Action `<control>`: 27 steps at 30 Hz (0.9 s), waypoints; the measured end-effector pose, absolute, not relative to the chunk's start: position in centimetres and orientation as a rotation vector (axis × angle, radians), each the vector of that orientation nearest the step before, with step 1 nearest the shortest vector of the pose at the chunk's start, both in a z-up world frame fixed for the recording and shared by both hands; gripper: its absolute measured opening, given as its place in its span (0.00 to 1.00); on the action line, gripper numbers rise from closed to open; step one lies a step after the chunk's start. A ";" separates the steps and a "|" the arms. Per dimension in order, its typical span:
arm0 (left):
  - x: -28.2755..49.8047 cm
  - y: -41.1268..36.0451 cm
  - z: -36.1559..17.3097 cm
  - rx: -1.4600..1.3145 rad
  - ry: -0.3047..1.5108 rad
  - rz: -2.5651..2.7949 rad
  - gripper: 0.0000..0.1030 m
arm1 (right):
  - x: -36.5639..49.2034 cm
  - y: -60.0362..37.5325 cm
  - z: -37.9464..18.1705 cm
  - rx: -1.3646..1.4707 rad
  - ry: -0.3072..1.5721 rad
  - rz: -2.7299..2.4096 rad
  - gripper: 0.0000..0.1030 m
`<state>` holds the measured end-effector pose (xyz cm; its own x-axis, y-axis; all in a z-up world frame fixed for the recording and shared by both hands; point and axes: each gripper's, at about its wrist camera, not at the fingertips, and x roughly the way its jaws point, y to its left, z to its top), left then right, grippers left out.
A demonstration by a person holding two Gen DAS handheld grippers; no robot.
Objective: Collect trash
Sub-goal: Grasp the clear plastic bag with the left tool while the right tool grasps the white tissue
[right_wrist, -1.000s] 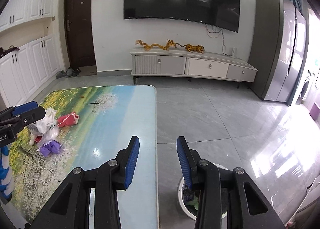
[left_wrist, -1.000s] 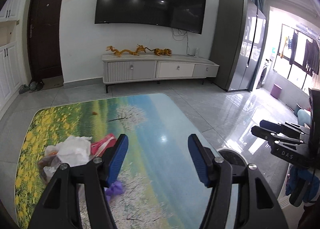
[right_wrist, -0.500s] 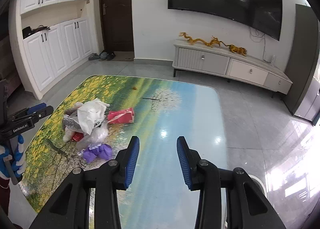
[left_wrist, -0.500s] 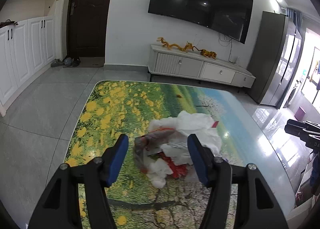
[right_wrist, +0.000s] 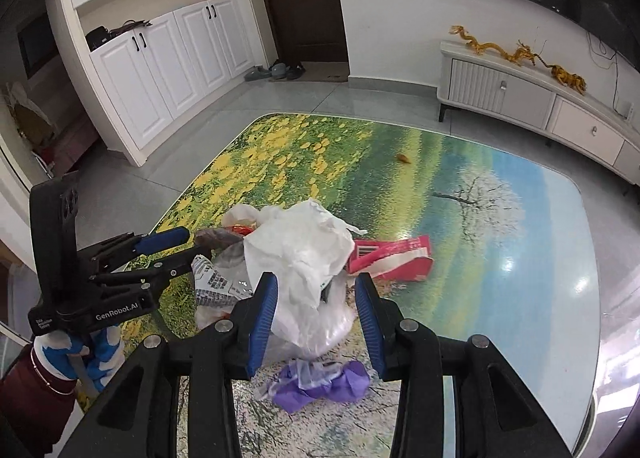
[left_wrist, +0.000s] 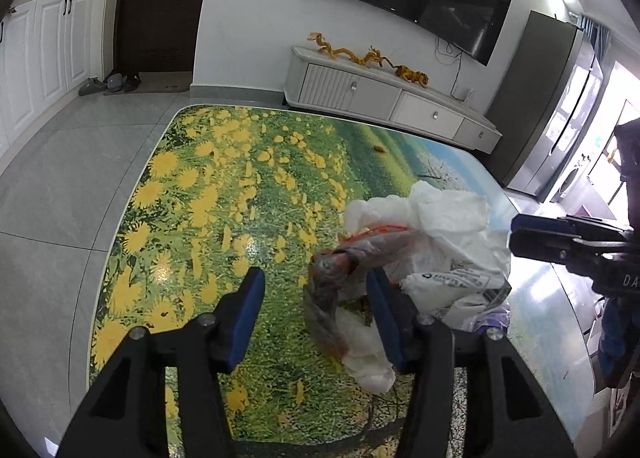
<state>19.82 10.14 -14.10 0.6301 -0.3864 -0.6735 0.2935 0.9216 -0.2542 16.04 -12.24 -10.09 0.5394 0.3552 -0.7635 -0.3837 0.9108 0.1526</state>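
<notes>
Trash point(right_wrist: 296, 258) lies heaped near one edge of our flower-printed table point(left_wrist: 224, 194): white plastic bags, a grey wrapper point(left_wrist: 328, 282), a red carton point(right_wrist: 396, 258) beside them and a purple glove point(right_wrist: 320, 378) just in front. Our left hand-held gripper point(left_wrist: 316, 318) has just been closing, its jaws still apart around the grey wrapper without pressing it. Our right hand-held gripper point(right_wrist: 316, 318) hangs spread over the white bag, gripping nothing.

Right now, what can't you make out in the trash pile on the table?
- Under the white plastic bag: hidden in both views.
- Purple wrapper: right wrist shows it; left wrist nearly blocked by the gripper.
- Orange scrap: too small to identify.
- Pink box: near end behind the bag.
</notes>
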 end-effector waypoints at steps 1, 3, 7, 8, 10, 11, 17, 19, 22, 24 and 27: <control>20.0 10.1 -14.2 -0.127 0.802 -0.398 0.45 | 16.4 -11.8 -10.5 -0.040 0.913 0.436 0.37; 20.2 9.9 -14.5 -0.134 0.812 -0.416 0.37 | 16.6 -11.4 -11.3 -0.036 0.935 0.436 0.37; 20.5 9.2 -14.8 -0.122 0.827 -0.442 0.20 | 16.6 -11.6 -12.3 -0.002 0.967 0.454 0.19; 20.5 9.1 -14.9 -0.119 0.828 -0.443 0.17 | 16.4 -11.6 -12.3 0.001 0.965 0.463 0.14; 20.1 9.1 -14.7 -0.116 0.816 -0.432 0.15 | 16.0 -11.5 -11.9 -0.007 0.949 0.469 0.07; 19.9 9.1 -14.6 -0.120 0.809 -0.424 0.14 | 15.7 -11.4 -11.7 -0.016 0.937 0.469 0.07; 18.5 10.6 -12.5 -0.172 0.745 -0.384 0.14 | 14.4 -11.7 -8.8 -0.052 0.832 0.456 0.06; 18.0 11.0 -11.6 -0.188 0.723 -0.379 0.14 | 13.7 -12.2 -7.6 -0.047 0.791 0.453 0.06; 17.1 11.2 -10.3 -0.203 0.692 -0.383 0.14 | 12.7 -13.3 -6.1 -0.036 0.742 0.438 0.06; 16.5 11.0 -9.5 -0.206 0.677 -0.391 0.14 | 12.0 -14.3 -5.3 -0.024 0.715 0.425 0.06; 15.6 9.8 -8.3 -0.178 0.653 -0.387 0.14 | 11.1 -16.0 -4.6 -0.013 0.691 0.397 0.06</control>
<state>15.56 9.85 -8.34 0.7263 -0.4038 -0.5563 0.2933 0.9139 -0.2806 11.11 -15.96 -4.61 0.6987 0.3523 -0.6227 -0.3608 0.9251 0.1186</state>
